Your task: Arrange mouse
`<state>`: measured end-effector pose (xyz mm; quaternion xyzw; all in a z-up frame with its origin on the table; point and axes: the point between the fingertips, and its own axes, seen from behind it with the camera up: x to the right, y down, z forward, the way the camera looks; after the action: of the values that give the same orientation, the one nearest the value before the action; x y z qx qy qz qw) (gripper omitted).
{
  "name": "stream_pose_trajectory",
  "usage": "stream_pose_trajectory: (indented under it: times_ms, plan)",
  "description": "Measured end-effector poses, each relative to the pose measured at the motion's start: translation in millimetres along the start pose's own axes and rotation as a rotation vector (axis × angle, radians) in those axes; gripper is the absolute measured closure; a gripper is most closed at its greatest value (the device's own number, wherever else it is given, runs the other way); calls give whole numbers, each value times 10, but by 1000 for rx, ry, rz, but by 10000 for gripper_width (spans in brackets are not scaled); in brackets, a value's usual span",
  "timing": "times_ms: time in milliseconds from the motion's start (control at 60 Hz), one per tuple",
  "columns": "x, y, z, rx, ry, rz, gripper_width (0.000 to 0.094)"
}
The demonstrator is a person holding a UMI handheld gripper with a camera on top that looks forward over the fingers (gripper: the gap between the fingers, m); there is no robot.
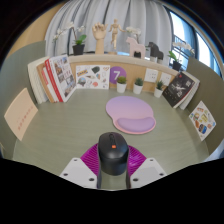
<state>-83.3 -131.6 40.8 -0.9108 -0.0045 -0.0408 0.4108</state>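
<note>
A black computer mouse (112,153) with an orange dot on its top sits between my gripper's (112,160) two fingers, whose magenta pads (92,157) press on both of its sides. The gripper is shut on the mouse and holds it over the grey-green desk. A purple oval mouse pad (131,112) with a wrist rest lies on the desk beyond the fingers, a little to the right of the mouse.
Books and cards (58,78) stand along the desk's back and sides. Small potted plants (122,86) stand behind the mouse pad. A shelf at the back holds a plant (79,44) and wooden figures (99,38). A booklet (202,118) lies at the right.
</note>
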Motion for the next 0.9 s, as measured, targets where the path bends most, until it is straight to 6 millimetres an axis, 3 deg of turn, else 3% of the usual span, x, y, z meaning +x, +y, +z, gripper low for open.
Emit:
stream_pose_trajectory:
  times_ms: [133,250,333,417,517,683,783,900]
  plan:
    - [128,-978,-40,128,21,34,604]
    - [359,-1790,17,224,52,54,606]
    - [524,-2213,156,272,65,63,604]
    - [715,-2430,413,284,79,67,607]
    - [845,-2326,904,218,59,63,608]
    - [883,-1710,1665,65,17,64,608]
    - [896,-1378,1905,-10,12,31,603]
    - [879,-1033,2051,-86,0,36,582]
